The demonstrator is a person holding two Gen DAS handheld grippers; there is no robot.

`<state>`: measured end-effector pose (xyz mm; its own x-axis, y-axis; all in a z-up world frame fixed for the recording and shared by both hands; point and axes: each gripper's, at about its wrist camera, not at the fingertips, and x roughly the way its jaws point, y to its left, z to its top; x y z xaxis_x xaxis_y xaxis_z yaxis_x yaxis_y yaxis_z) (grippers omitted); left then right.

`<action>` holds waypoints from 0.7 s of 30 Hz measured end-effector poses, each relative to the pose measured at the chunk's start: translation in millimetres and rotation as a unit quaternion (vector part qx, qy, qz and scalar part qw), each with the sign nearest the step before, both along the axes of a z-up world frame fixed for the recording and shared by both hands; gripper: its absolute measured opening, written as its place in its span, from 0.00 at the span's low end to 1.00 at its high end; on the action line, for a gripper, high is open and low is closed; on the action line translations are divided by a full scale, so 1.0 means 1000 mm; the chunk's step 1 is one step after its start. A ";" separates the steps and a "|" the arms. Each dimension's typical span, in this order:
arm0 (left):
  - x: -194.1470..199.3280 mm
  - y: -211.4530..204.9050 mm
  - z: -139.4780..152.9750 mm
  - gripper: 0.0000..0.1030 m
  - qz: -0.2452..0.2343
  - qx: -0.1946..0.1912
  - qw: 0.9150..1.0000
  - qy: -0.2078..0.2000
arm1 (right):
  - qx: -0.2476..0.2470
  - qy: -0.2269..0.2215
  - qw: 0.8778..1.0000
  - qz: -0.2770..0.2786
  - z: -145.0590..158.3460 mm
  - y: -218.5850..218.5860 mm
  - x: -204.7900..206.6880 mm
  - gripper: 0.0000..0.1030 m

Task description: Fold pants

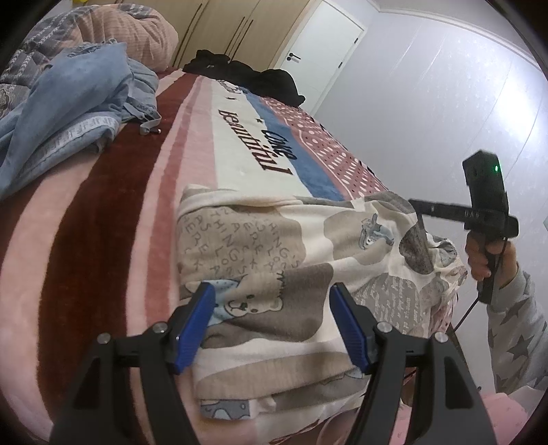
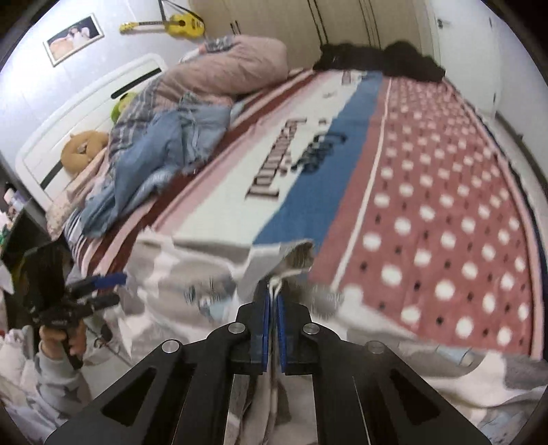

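Work surface: a bed covered by a striped and polka-dot fleece blanket, with a blue garment heaped at the far left and dark clothing at the far edge. The bear-print pants lie partly folded on the near edge of the blanket, draping over the bedside at the right.

The left gripper hovers over the near fold with its blue pads spread; no cloth is clamped between them. The right gripper has its pads pressed together on a white cloth edge of the pants.

Procedure, as judged: carry the pinched edge across in one level sweep, keep the cloth taut, and use the left gripper to pin the stacked layers so they do not shift. Align edges before release.

Only the right wrist view shows the pinch itself, plus the headboard and a yellow guitar. Only the left wrist view shows the print and fold layers sharply
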<state>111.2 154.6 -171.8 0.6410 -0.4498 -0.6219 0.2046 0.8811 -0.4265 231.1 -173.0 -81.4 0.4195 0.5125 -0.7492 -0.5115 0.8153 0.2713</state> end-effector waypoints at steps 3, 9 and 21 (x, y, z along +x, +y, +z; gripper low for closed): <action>0.000 -0.001 0.000 0.64 -0.001 0.002 1.000 -0.002 | -0.016 0.018 1.000 0.003 0.001 0.004 0.009 0.00; 0.000 0.001 -0.001 0.64 -0.004 -0.002 1.000 -0.003 | -0.056 0.063 0.996 -0.006 -0.031 -0.014 0.000 0.03; -0.002 -0.001 -0.001 0.64 -0.002 0.000 1.000 -0.003 | 0.059 0.118 0.991 0.025 -0.056 -0.039 -0.020 0.50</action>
